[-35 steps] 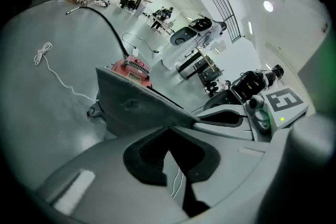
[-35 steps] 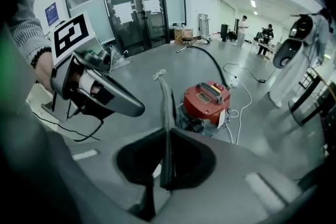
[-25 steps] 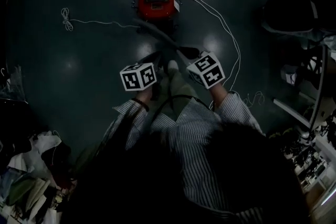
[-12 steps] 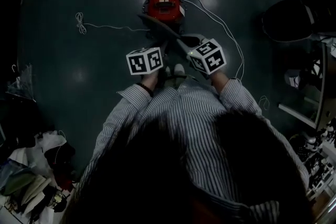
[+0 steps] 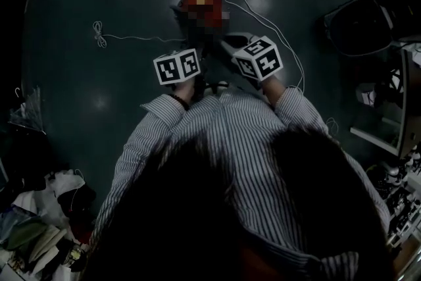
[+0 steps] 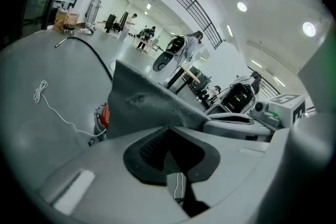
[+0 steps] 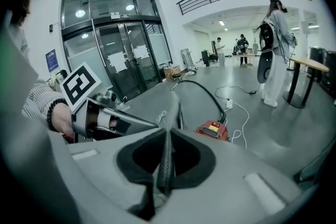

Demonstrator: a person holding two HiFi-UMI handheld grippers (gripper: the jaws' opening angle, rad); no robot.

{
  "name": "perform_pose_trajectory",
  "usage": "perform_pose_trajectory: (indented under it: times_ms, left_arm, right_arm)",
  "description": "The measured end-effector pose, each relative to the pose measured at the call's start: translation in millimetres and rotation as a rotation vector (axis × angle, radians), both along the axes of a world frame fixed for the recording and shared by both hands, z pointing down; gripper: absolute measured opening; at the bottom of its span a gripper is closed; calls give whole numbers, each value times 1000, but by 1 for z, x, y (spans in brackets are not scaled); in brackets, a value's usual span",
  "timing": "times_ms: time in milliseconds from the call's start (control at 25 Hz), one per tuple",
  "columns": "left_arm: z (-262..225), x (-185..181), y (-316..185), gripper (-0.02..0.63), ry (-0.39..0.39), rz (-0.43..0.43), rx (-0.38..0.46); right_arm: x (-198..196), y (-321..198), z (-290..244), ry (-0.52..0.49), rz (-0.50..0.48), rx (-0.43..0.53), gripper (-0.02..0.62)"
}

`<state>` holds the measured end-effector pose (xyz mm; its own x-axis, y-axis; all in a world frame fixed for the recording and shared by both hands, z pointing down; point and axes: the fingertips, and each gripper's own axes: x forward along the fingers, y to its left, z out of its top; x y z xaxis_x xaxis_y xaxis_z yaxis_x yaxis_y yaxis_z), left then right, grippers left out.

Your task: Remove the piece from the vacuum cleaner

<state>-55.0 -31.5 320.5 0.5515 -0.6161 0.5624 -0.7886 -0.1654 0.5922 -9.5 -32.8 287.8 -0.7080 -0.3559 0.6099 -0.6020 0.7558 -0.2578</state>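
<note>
Dark glossy floor, white cord trailing across it. Red vacuum cleaner sits on floor ahead of person in striped shirt. Grey flat piece held up off floor, just in front of cleaner. Left hand-held gripper narrow, gripping piece at near edge. Right hand-held gripper nearly closed, pinching piece's thin edge. Both hand-held grippers side by side.

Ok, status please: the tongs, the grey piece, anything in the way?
Right tongs shut on grey piece; left tongs seem shut on it too. Piece held above red vacuum cleaner; detached or not, unclear. Floor: white cord, aside.
</note>
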Motion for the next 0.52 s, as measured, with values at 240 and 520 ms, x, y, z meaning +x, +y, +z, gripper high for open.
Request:
perform_pose_trajectory:
  times_ms: [240, 520]
  left_arm:
    - [4, -5, -13, 6, 0, 8, -24]
    - [-1, 0, -21, 6, -16, 34, -11]
  right_arm:
    - [0, -15, -1, 0, 11, 12, 21]
    - [4, -24, -2, 19, 19, 26, 20]
